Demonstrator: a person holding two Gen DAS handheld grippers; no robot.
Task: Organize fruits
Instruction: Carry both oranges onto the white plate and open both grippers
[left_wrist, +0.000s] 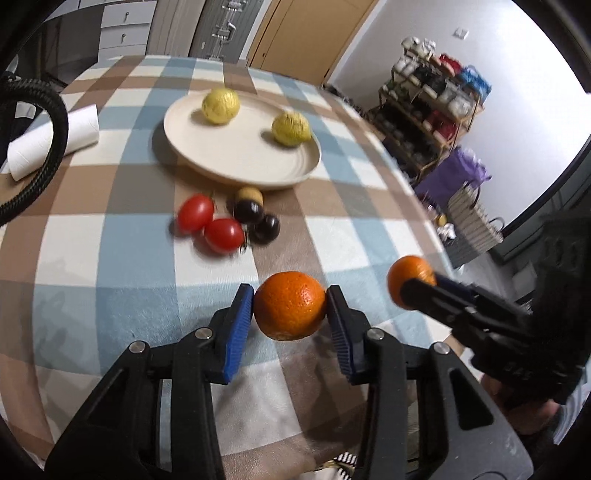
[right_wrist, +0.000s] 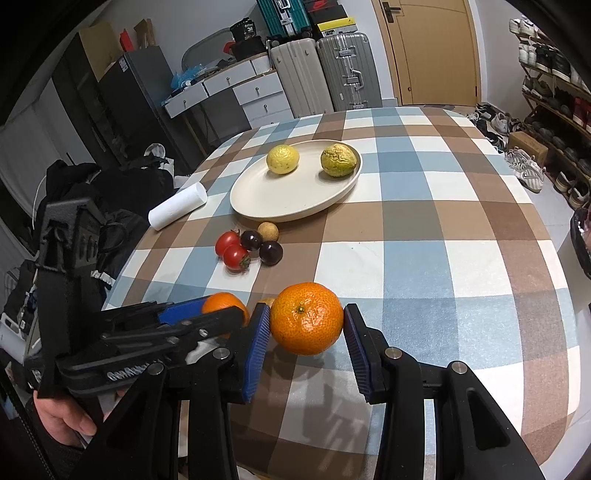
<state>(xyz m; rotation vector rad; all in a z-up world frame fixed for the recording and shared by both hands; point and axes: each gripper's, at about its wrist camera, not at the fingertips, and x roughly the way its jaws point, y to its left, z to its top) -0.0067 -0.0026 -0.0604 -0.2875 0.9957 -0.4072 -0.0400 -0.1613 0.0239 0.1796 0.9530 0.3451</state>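
Orange (left_wrist: 290, 305) between left gripper (left_wrist: 290, 314) jaws

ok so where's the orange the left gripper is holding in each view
Left wrist view: the left gripper's orange sits low centre, clamped between the left gripper pads.
Right wrist view: the same orange peeks out at lower left, mostly hidden by the left gripper's fingers, beside the right gripper's orange.
Shared landmark: the cream plate with two yellow fruits, beyond the tomatoes.
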